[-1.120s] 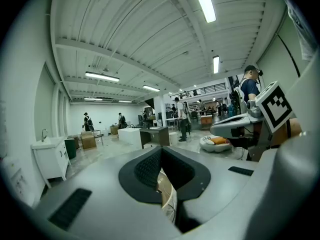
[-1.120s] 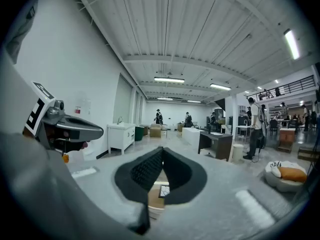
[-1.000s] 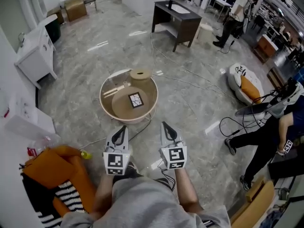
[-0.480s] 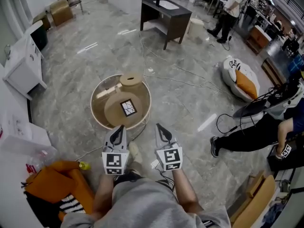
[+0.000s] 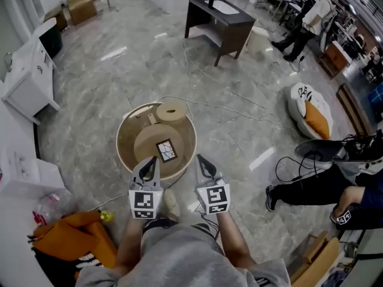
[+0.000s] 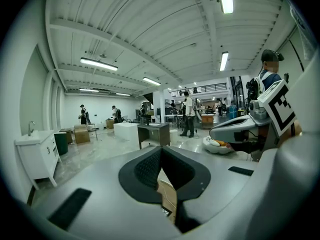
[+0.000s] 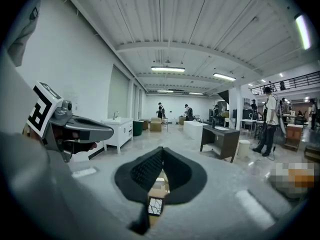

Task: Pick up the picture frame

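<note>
The picture frame is small, dark-rimmed and holds a cracked-glass pattern. It lies flat on a round wooden disc inside the round, rimmed table. My left gripper is shut and empty, its tip over the table's near rim just left of the frame. My right gripper is also shut and empty, just outside the rim to the frame's right. In the right gripper view the frame shows below the closed jaws. The left gripper view shows its closed jaws with pale wood beneath.
A wooden cylinder stands at the table's far side. Around it on the marble floor are a dark desk, a white cabinet, orange cloth, a white-and-orange cushion, cables and a seated person's legs.
Both grippers have travelled forward together toward the round table. Their tips, once well short of it, are now at its near rim. Both stayed shut.
</note>
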The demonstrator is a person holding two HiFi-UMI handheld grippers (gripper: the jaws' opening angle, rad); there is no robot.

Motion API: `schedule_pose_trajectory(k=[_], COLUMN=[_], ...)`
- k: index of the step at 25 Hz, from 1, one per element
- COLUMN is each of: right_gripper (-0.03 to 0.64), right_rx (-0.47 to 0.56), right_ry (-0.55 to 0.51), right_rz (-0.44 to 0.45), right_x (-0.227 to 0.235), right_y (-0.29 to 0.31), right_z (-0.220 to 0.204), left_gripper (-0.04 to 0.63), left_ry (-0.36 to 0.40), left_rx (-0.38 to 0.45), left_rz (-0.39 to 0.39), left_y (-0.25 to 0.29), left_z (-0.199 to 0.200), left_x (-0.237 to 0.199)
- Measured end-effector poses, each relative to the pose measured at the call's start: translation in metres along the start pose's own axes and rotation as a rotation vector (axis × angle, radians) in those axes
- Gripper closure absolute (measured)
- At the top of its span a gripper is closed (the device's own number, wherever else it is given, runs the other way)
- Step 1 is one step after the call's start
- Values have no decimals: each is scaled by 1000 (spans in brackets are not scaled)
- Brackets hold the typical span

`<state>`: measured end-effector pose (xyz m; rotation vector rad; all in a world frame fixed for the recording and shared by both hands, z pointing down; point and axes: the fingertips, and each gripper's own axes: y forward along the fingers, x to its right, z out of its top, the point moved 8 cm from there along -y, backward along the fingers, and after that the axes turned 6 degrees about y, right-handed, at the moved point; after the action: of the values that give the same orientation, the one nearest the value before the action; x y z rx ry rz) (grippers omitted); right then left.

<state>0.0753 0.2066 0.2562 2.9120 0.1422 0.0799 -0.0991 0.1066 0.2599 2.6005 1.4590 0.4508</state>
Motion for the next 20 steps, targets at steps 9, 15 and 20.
schedule_pose_trajectory(k=[9,15,20], right_gripper=[617,617,617], right_rx=[-29,-98,-169], right_ry=[29,30,30], right_rz=[74,124,184], right_x=[19,24,33], right_y=[105,166,222], right_z=[12,-11,-49], left_gripper=[578,578,578], left_ry=[-8,-57,-113], left_rx=[-32,-84,-150], left_rz=[57,89,120], left_y=[67,100,136], left_z=[-6,-39,-87], left_x=[-67,-92,-100])
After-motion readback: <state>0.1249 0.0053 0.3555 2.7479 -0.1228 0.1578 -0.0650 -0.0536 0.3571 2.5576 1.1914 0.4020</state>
